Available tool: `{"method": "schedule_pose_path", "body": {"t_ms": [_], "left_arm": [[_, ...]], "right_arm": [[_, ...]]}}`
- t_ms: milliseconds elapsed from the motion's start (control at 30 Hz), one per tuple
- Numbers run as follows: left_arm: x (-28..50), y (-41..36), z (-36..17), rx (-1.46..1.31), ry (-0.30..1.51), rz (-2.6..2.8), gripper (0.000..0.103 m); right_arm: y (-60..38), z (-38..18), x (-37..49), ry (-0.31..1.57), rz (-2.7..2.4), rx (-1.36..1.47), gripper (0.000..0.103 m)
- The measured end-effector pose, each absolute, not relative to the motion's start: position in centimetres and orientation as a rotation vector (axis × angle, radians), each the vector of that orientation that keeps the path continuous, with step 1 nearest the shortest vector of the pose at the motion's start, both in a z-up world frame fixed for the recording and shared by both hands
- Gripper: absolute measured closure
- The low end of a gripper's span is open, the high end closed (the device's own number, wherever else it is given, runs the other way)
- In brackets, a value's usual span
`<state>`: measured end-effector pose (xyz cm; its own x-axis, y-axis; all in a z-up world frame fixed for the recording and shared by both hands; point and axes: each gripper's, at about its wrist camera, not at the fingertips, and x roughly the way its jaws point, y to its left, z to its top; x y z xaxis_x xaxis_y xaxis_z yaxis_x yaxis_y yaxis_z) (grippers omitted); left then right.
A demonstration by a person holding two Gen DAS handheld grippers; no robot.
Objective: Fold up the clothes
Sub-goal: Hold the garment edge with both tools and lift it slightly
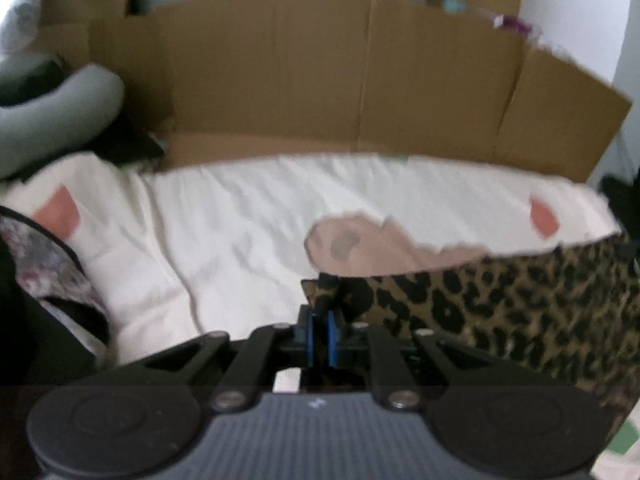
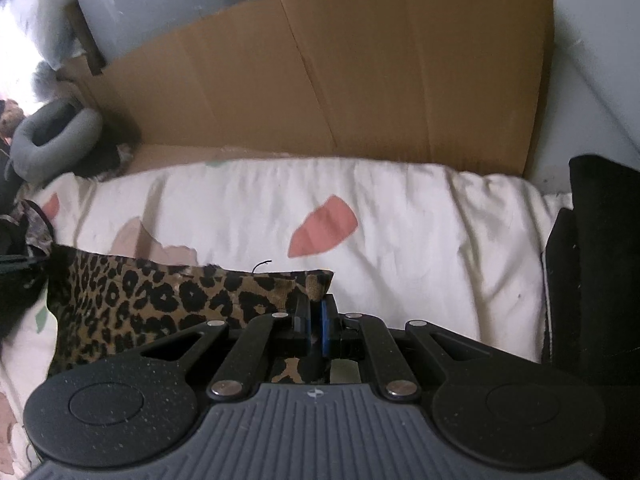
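- Leopard-print cloth (image 2: 160,296) stretched sideways, long axis left to right, above the white bedding (image 2: 400,208).
- Left gripper (image 1: 320,316) pinches one corner, right gripper (image 2: 314,312) the other.
- Blurred; seems taut.

A white bed cover (image 2: 400,232) with pink patches carries the leopard-print garment (image 2: 160,296) at its near edge.

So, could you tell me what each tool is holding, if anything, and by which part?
Both are shut on the leopard cloth: the left tool pinches its left top corner, the right tool its right top corner.
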<state>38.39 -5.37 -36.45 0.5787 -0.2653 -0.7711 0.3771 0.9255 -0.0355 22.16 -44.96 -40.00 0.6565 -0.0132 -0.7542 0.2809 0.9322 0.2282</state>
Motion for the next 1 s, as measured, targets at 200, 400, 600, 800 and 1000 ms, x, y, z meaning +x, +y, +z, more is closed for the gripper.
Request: {"method": "schedule_pose_path", "body": {"t_ms": [200, 400, 600, 800, 1000], "left_arm": [[38.0, -4.8, -36.6, 0.108, 0.85, -0.362, 0.096], [38.4, -4.7, -35.3, 0.113, 0.814, -0.378, 0.096], [40.1, -5.6, -38.2, 0.126, 0.877, -0.382, 0.095], [40.9, -6.2, -39.7, 0.124, 0.923, -0.366, 0.088], [40.3, -5.8, -38.1, 0.061, 0.903, -0.301, 0.073]], "right_arm": [[-44.7, -41.0, 22.8, 0.861, -0.186, 0.343, 0.101], [-44.8, -39.3, 22.3, 0.807, -0.188, 0.353, 0.101], [-45.0, -41.7, 23.4, 0.858, -0.203, 0.357, 0.101], [-45.1, -43.7, 24.5, 0.918, -0.201, 0.371, 0.099], [-45.3, -43.0, 24.1, 0.914, -0.231, 0.401, 0.094]]}}
